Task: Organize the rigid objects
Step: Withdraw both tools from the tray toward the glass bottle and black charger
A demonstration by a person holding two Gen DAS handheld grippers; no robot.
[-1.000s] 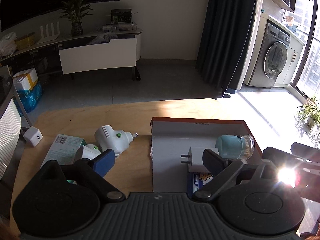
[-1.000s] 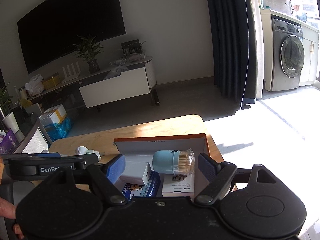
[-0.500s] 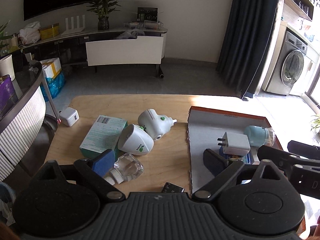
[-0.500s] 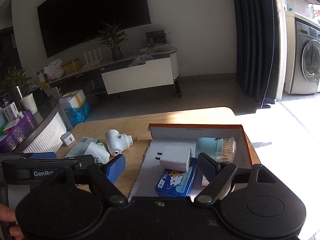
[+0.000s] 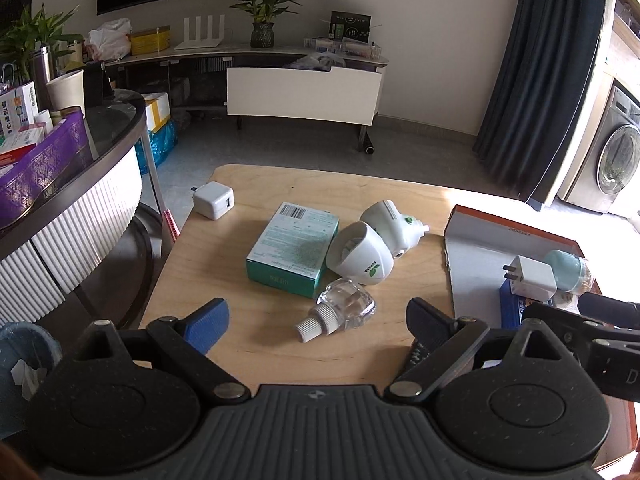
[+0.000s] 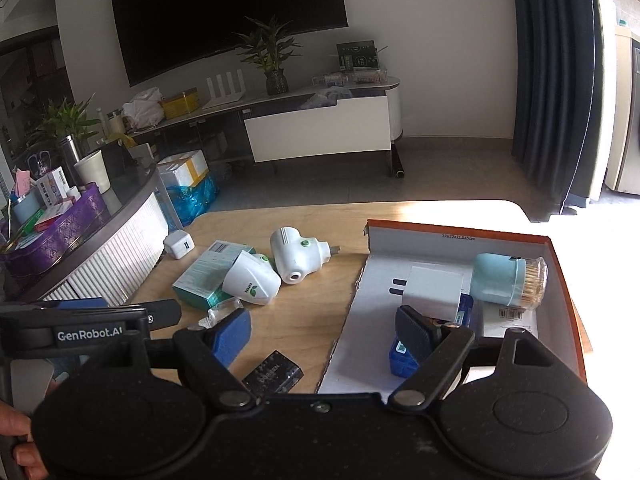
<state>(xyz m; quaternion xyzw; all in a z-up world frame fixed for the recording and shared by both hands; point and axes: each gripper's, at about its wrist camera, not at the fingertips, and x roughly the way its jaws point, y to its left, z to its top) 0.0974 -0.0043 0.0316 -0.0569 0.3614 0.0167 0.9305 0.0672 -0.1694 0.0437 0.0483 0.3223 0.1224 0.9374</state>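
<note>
On the wooden table [image 5: 248,320] lie a teal box [image 5: 292,250], two white plug-in devices [image 5: 360,258] [image 5: 394,226], a clear refill bottle [image 5: 340,310] and a white charger cube [image 5: 213,200]. An orange-edged cardboard box [image 6: 452,232] at the right holds a white charger [image 6: 434,288], a light blue toothpick jar [image 6: 506,280] and a blue pack [image 6: 402,356]. A small black box [image 6: 274,372] lies by its near corner. My left gripper [image 5: 316,320] is open and empty, just short of the bottle. My right gripper [image 6: 324,332] is open and empty over the cardboard box's left edge.
A round side table [image 5: 60,184] with a purple basket [image 5: 36,168] stands at the left. A bin [image 5: 20,352] sits below it. A TV console [image 5: 300,88] and dark curtain [image 5: 548,80] stand beyond the floor.
Both grippers have pulled back and swung left. The loose items left of the cardboard box have come into full view. Both stay open and empty.
</note>
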